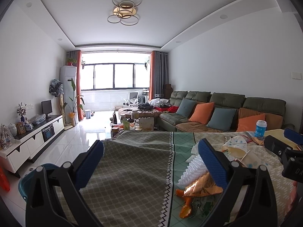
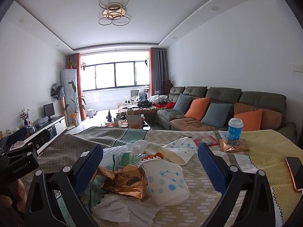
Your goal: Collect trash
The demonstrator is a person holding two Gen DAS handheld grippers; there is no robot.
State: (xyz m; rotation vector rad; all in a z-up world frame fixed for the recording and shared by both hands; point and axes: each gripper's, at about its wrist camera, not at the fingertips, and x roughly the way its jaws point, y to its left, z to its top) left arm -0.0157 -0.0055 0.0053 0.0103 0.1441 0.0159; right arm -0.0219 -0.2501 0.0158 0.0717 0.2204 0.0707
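Both grippers hang above a table w/ patterned cloth [image 2: 217,198]. Left gripper [image 1: 151,162] has jaws spread wide, nothing between them, only the grey-green part of the cloth under it. Right gripper [image 2: 150,167] is also wide apart and holds nothing.

The trash lies in a heap at approx. 6 o'clock in the right wrist view, between the right fingers: a crumpled copper foil wrapper [image 2: 125,179] touches a tipped paper cup w/ blue dots [image 2: 166,181]; a second paper cup [image 2: 180,151] lies on its side at 12 o'clock from it. White tissues [image 2: 123,210] lie just in front, white foam net [image 2: 115,152] behind.

At 2 o'clock a blue cup w/ lid [image 2: 234,128] stands upright, a small foil packet [image 2: 233,145] near it. A phone [image 2: 295,172] lies at 3 o'clock by the table edge.

In the left wrist view the heap sits at 4 o'clock.
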